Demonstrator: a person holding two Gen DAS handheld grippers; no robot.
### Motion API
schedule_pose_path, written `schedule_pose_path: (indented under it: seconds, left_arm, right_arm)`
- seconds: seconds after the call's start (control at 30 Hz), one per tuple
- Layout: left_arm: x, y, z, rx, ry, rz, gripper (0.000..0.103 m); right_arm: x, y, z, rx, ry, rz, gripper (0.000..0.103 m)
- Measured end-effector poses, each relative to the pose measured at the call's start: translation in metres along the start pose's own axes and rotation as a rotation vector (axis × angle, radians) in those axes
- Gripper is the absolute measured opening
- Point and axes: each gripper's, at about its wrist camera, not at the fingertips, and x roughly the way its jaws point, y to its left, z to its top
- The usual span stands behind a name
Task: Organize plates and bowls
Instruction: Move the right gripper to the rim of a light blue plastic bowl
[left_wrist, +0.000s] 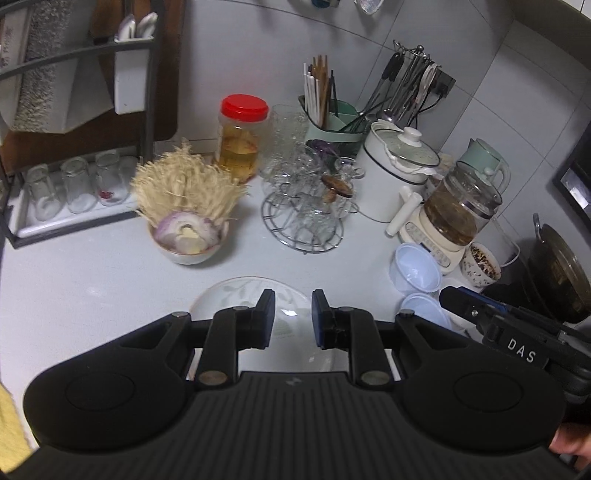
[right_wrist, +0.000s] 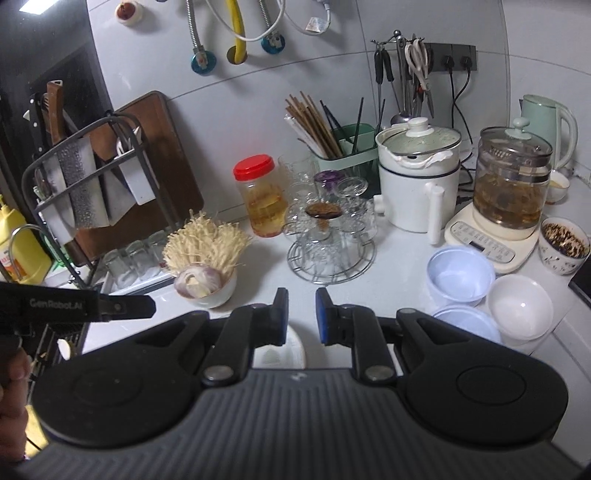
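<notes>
Glazed ceramic by the look of it: leaf-patterned plate, lying flat on the white counter right under the left gripper. Probably stiff, fairly heavy, slick and breakable. Sits too flush for a pinch from straight above, so best taken at the near rim, one pad slid beneath the edge, then lifted level.

Left gripper: pads narrowly parted, nothing between them, hanging above the plate without touching it. Right gripper: likewise a slim gap, pinching nothing, above the counter with the plate's edge showing below it.

Over to the right, near the tea kettle base: two pale blue bowls and a white bowl, clustered and touching. Look like thin plastic: light, slightly flexible, unlikely to chip, prone to sliding or tipping if nudged. Best gripped across one wall at the rim, one pad inside and one outside. Seem sized to nest.

Farther left, a white bowl of onion and enoki: full, so heavier and liable to spill if tilted. Patterned bowl by the kettle also holds something dark; contents hard to make out.
</notes>
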Motion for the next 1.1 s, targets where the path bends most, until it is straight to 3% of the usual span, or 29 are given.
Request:
schedule_pose_path:
  seconds: [0.27, 0.43, 0.53, 0.63, 0.93, 1.1]
  left_arm:
    - [0.041, -0.039, 0.003, -0.040, 0.024, -0.027, 0.023]
    - [0.077, -0.070, 0.003, -0.027, 0.084, -0.053, 0.025]
    - [0.104, -0.084, -0.001, -0.033, 0.144, -0.080, 0.038]
    - [0.131, -0.096, -0.005, -0.020, 0.190, -0.105, 0.046]
    - [0.202, -0.104, -0.025, -0.071, 0.312, -0.137, 0.046]
    - [0.226, -0.112, -0.032, -0.069, 0.342, -0.133, 0.046]
  right_arm:
    - [0.001, -0.054, 0.009, 0.013, 0.003, -0.029, 0.020]
    - [0.005, -0.094, 0.005, 0.058, 0.025, -0.065, 0.020]
    - [0.007, -0.118, -0.002, 0.110, 0.047, -0.094, 0.050]
    - [0.014, -0.143, -0.012, 0.177, 0.082, -0.098, 0.050]
    - [0.052, -0.196, -0.046, 0.301, 0.200, -0.138, 0.049]
    - [0.070, -0.214, -0.054, 0.336, 0.242, -0.123, 0.042]
